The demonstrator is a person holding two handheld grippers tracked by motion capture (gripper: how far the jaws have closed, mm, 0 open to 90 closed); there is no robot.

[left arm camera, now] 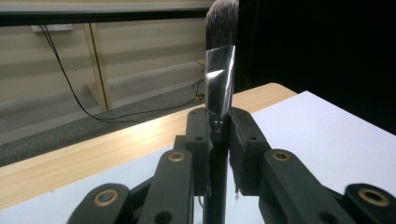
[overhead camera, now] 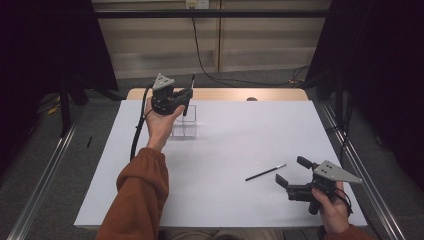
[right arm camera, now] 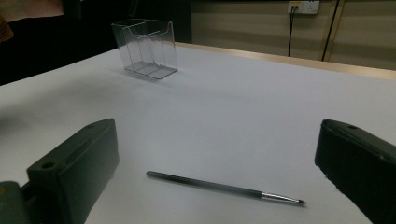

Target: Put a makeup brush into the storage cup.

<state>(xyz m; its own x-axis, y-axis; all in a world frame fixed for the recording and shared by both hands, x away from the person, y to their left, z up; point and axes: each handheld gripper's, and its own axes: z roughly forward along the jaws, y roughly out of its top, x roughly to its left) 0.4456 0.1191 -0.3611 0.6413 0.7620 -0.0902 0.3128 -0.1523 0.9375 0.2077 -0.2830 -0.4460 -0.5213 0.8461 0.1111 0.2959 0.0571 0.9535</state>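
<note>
My left gripper point(overhead camera: 187, 100) is held up at the far left of the table, shut on the dark handle of a makeup brush point(left arm camera: 219, 79). The brush stands upright between the jaws, silver ferrule and dark bristles on top. Just below and beside it, a clear plastic holder point(overhead camera: 185, 124) with compartments stands on the white table cover; it also appears in the right gripper view point(right arm camera: 147, 46). A thin dark brush point(overhead camera: 265, 172) with a fine tip lies flat at the near right point(right arm camera: 219, 186). My right gripper point(overhead camera: 291, 171) rests just right of it, open, jaws wide apart point(right arm camera: 219, 140) and nothing between them.
The white cover point(overhead camera: 240, 135) spans most of the wooden table point(overhead camera: 225, 94), whose bare edge shows at the far side. A black cable point(overhead camera: 137, 130) trails from the left gripper along the forearm. Metal rails run along both sides of the table.
</note>
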